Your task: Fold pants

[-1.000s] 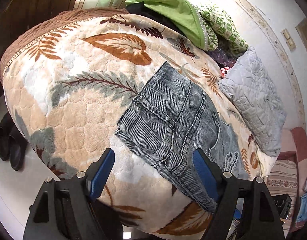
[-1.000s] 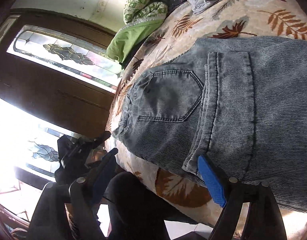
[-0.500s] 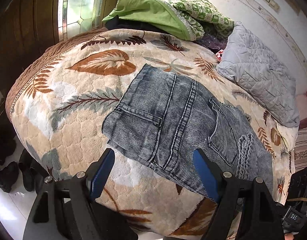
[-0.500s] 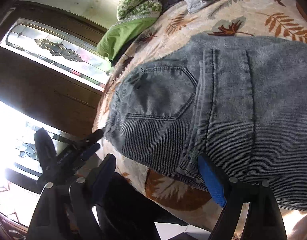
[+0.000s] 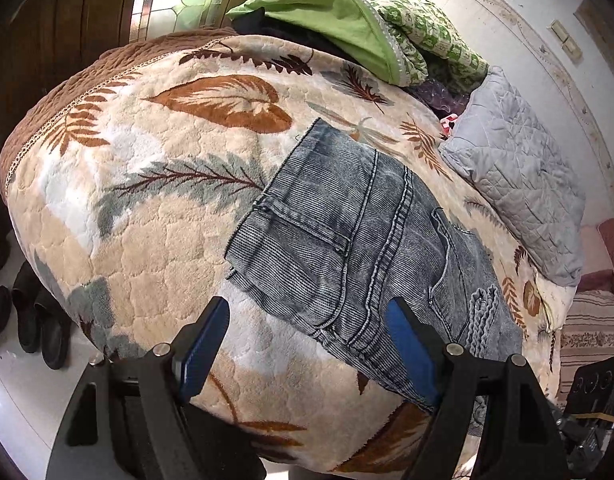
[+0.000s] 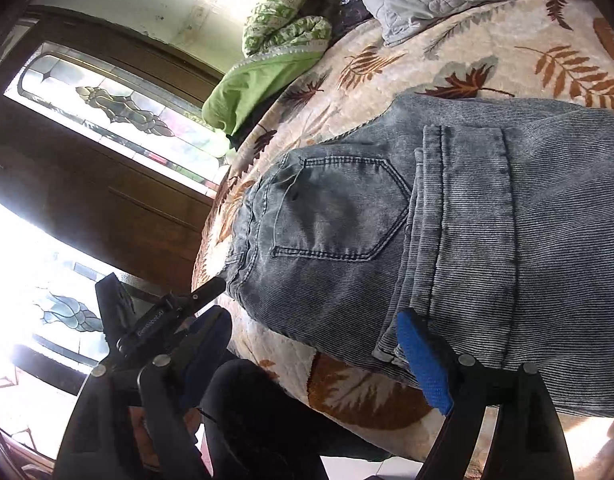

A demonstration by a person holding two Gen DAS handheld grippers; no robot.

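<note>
Domestic bedroom. Bed under leaf-print fleece blanket; quilted grey pillow at 2 o'clock; stained-glass window, wood-framed; black boots on floor, 8 o'clock.

Folded grey pants ctr on leaf-print bed, L gripper fingers wide apart at 6, grey pillow at 2

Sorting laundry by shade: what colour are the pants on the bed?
Faded grey-blue, ribbed like corduroy, with darker stitching. The pants show best in the right wrist view.
</note>
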